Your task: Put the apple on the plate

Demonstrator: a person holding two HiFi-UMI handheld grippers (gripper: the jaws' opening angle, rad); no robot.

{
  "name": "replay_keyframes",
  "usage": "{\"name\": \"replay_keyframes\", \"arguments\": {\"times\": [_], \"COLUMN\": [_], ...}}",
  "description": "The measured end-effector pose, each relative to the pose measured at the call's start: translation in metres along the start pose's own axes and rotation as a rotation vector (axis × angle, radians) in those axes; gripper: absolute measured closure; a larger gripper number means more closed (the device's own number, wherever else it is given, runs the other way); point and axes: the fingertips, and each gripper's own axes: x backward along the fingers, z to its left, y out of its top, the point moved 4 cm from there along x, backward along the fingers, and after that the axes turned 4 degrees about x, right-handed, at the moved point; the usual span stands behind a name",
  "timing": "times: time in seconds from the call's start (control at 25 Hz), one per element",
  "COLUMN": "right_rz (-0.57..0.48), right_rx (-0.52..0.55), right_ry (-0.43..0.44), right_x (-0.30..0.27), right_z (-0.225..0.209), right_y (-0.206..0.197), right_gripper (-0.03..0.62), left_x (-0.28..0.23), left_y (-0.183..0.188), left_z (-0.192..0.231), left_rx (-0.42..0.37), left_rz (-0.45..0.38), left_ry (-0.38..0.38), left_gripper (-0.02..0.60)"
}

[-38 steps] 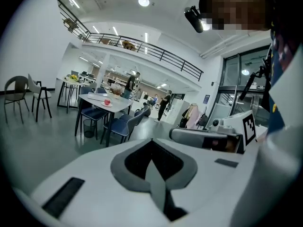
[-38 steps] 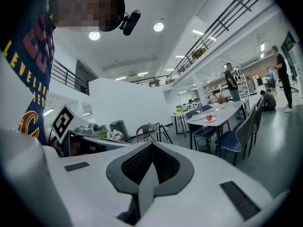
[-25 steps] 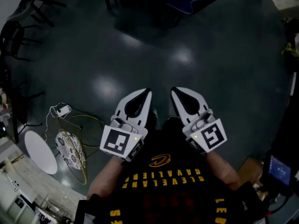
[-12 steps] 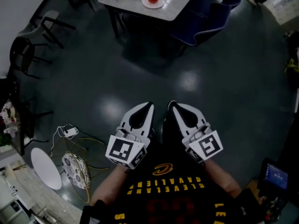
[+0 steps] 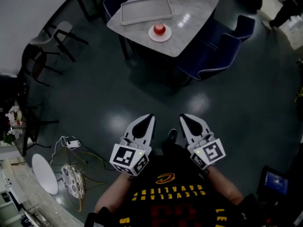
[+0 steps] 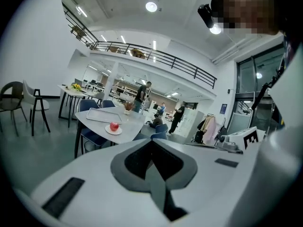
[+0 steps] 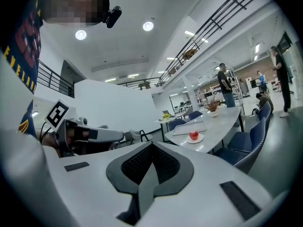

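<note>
Holds left tool (image 5: 149, 117) and right tool (image 5: 182, 117) side by side above the floor (image 5: 94, 93), each pressed together on nothing; sees apple (image 5: 160, 29) sitting on plate (image 5: 152, 35) on the surface (image 5: 191, 15), well apart from the 2 tools.

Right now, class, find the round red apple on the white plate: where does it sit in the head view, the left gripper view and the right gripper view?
Head view: round red apple near top centre, on the white plate.
Left gripper view: left of centre.
Right gripper view: right of centre.
Shared landmark: the grey rectangular tray beside the plate.
</note>
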Motion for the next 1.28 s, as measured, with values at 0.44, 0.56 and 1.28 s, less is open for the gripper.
{"name": "replay_keyframes", "arguments": {"times": [0.44, 0.56, 1.28], "right_rz": [0.016, 0.029, 0.085], "right_rx": [0.013, 0.001, -0.069], "right_ry": [-0.005, -0.003, -0.147], "right_x": [-0.042, -0.061, -0.178], "right_z": [-0.074, -0.070, -0.084], "right_y": [0.019, 0.013, 0.027], "right_gripper": [0.595, 0.595, 0.595], "left_x": [-0.059, -0.067, -0.120], "left_y": [0.015, 0.013, 0.083], "left_z": [0.024, 0.041, 0.162], "left_rx": [0.061, 0.080, 0.117], "left_rz": [-0.011, 0.003, 0.030], "left_ry": [0.071, 0.064, -0.075], "left_gripper": [0.580, 0.580, 0.580]}}
